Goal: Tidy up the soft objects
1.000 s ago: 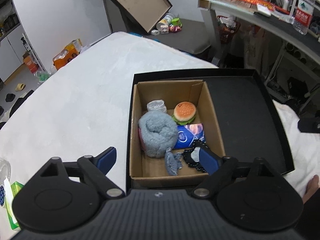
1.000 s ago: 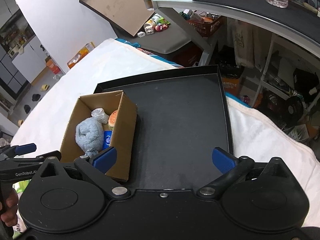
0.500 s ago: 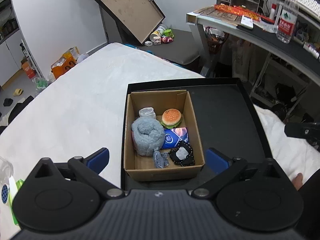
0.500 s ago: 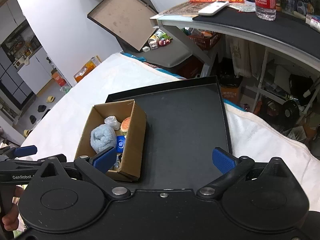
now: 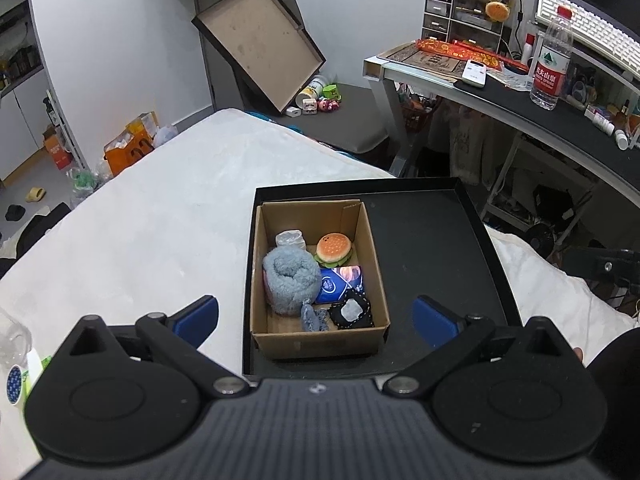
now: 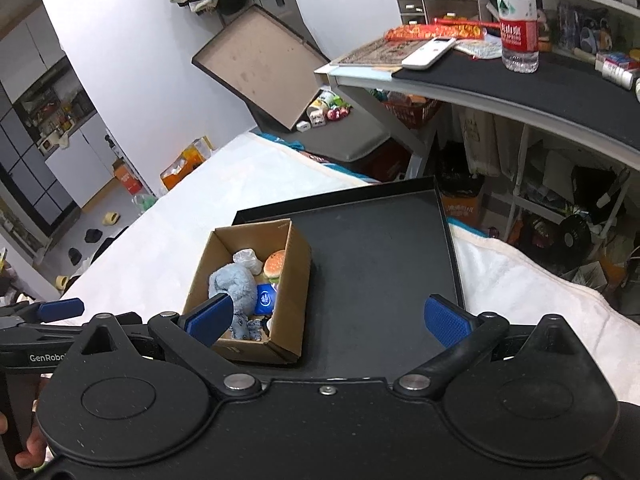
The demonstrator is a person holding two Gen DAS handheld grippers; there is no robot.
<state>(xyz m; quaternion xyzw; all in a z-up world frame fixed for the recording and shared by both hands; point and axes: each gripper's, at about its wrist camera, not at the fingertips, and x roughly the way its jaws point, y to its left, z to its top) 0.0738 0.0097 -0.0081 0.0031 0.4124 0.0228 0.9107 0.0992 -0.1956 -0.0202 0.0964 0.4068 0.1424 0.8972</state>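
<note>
Now the left gripper [image 5: 316, 318] and right gripper [image 6: 328, 316] both hang spread wide, holding nothing. Beyond them, the cardboard box [image 5: 320, 342] on the black tray [image 5: 432, 240] holds the blue plush [image 5: 290, 276]: light, squashy, best pinched across its bulk. Behind it sits the burger toy [image 5: 334, 248].

water bottle [image 5: 549, 68], remote [image 6: 428, 52], slippers [image 6: 111, 218]

Even, fairly bright indoor light, soft shadows, sharp focus, strong fisheye edge bending
</note>
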